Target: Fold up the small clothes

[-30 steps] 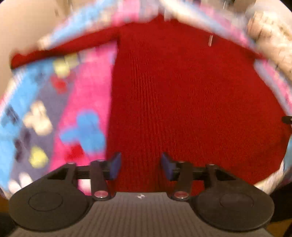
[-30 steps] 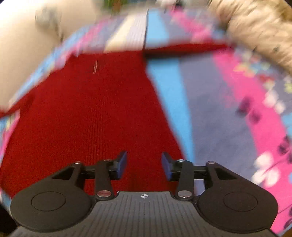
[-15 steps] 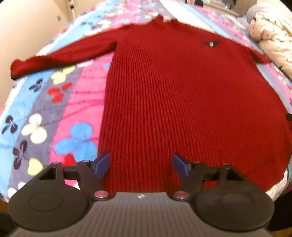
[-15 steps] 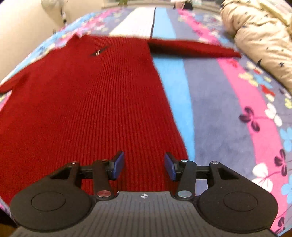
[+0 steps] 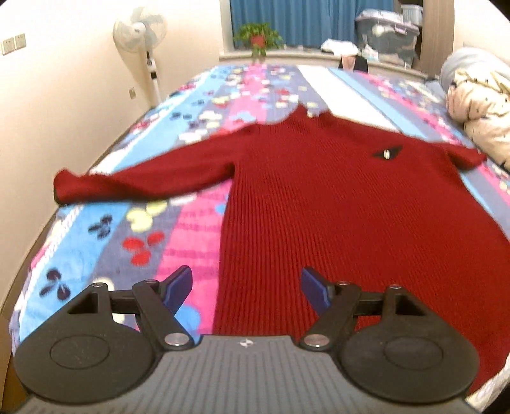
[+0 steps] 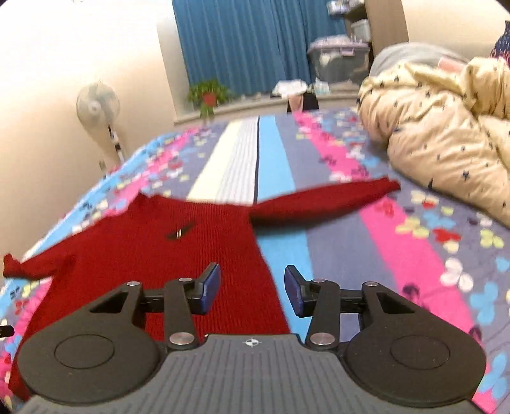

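A dark red knitted sweater [image 5: 344,203] lies flat and face up on the bed, sleeves spread to both sides; it also shows in the right wrist view [image 6: 178,254]. Its left sleeve [image 5: 137,181] reaches toward the bed's left edge, its right sleeve [image 6: 322,200] toward the quilt. My left gripper [image 5: 247,288] is open and empty above the sweater's lower left hem. My right gripper [image 6: 252,286] is open and empty above the sweater's lower right edge.
The bed has a striped flowered blanket [image 5: 105,235]. A cream quilt [image 6: 446,133] is bunched at the right. A standing fan [image 5: 143,35] is by the left wall. A potted plant [image 5: 258,38] and storage boxes [image 5: 385,25] stand at the window.
Both grippers have lifted and tilted up from close over the sweater, so the whole room shows. The left gripper's jaws have opened wider. The sweater has not moved.
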